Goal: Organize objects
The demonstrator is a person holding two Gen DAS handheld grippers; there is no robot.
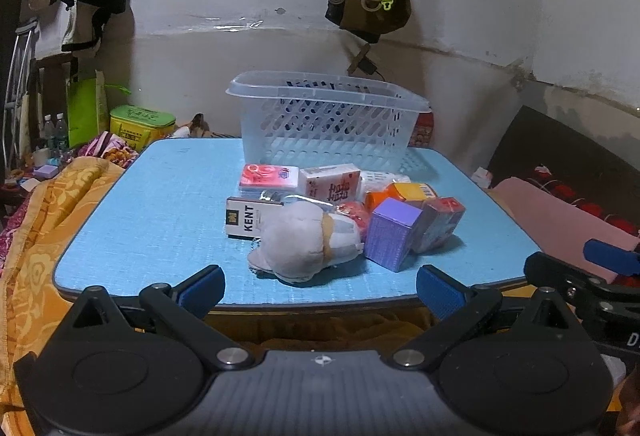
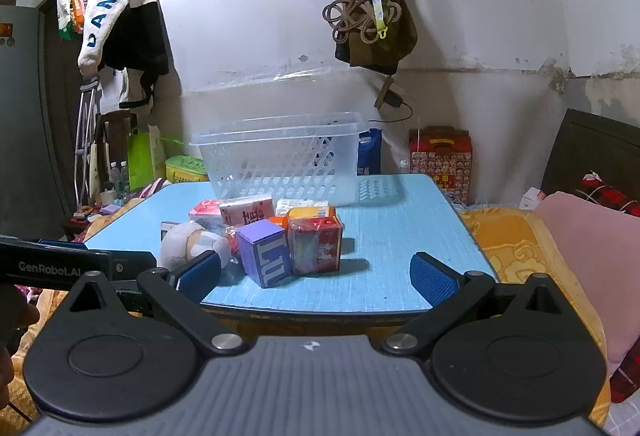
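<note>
My left gripper point(image 1: 320, 290) hung at the near edge of the blue table point(image 1: 160, 220), its blue pads spread wide with nothing between them. My right gripper point(image 2: 316, 278) sat just beside it, likewise spread wide and empty, and the end of it showed at the right border of the left camera's view. Under both lay an orange patterned blanket point(image 1: 52, 220), with a pink cushion point(image 2: 592, 256) off to my right.

Nearest on the table was a grey and white plush toy point(image 1: 300, 248) lying on its side. A white cigarette pack point(image 1: 244, 222) lay touching it on the left. Just right of the toy stood a purple box point(image 1: 392, 238), tilted, with a red wrapped box point(image 2: 318, 246) pressed against its far side. Behind those sat an orange box point(image 1: 404, 193), a white and red tissue pack point(image 1: 330, 183) and a flat pink pack point(image 1: 268, 175), all bunched in one heap near the table's middle. Some smaller wrapped things were buried in the heap, and I could not make them out.

Beyond the heap, at the far edge of the table, stood a clear plastic basket point(image 1: 320, 123) with slotted walls, upright and apart from the heap. I could not see its floor.

Farther back were a stained wall, a brown bag point(image 2: 376, 31) with looped cord hanging from it, and a red patterned box point(image 2: 440, 155) on the floor.
</note>
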